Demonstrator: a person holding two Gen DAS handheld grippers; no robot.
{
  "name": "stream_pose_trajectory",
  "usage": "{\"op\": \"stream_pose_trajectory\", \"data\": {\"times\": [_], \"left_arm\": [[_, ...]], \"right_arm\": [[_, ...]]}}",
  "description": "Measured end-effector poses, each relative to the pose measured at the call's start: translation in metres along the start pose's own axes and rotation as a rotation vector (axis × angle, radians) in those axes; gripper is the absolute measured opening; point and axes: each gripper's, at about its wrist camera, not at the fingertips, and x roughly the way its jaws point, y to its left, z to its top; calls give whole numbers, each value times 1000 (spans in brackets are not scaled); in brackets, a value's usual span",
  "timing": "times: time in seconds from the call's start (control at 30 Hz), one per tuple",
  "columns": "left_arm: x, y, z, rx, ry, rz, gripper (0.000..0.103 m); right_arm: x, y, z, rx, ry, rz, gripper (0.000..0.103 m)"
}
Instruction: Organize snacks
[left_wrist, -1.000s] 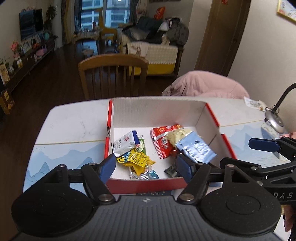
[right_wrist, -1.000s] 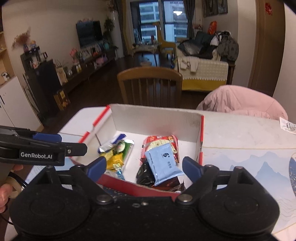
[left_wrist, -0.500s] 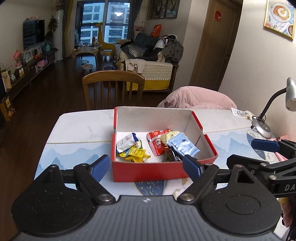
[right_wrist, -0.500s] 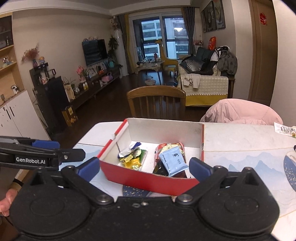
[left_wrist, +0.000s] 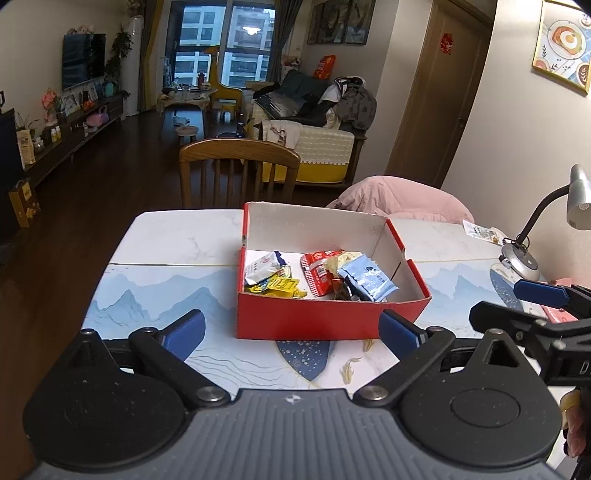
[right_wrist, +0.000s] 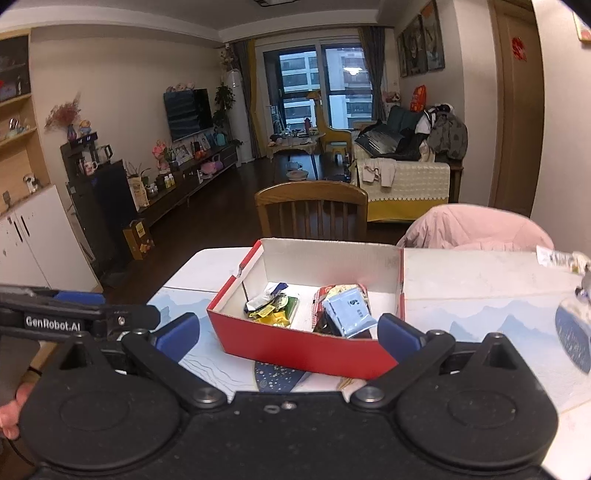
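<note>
A red cardboard box (left_wrist: 306, 323) (right_wrist: 295, 343) with white inner walls stands mid-table. Inside lie several snack packets: a light blue one (left_wrist: 367, 278) (right_wrist: 349, 312), a red one (left_wrist: 317, 269), yellow ones (left_wrist: 275, 286) (right_wrist: 273, 314) and a white one (left_wrist: 262, 264). My left gripper (left_wrist: 291, 332) hangs in front of the box's near wall, its jaws opening with nothing between them. My right gripper (right_wrist: 288, 334) is open wide before the box's near corner, also with nothing in it. Each gripper shows at the other view's edge.
The table (left_wrist: 166, 273) has a blue mountain-print mat. A wooden chair (left_wrist: 238, 170) stands behind it, a pink jacket (left_wrist: 402, 195) at the far right. A desk lamp (left_wrist: 522, 254) and a small packet (left_wrist: 482, 232) sit at the right.
Both grippers have drawn back from over the box and risen a little, so the box looks smaller and farther. Their jaws have spread wider. The snacks stay in the box.
</note>
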Motion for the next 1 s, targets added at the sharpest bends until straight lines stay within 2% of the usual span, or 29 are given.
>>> {"op": "stream_pose_trajectory", "data": {"times": [0.33, 1.0], "left_arm": [[-11, 0, -12, -11, -11, 25, 101], [-14, -9, -19, 3, 12, 22, 101]], "right_arm": [[2, -2, -5, 25, 1, -9, 103], [-5, -3, -16, 34, -1, -12, 103]]}}
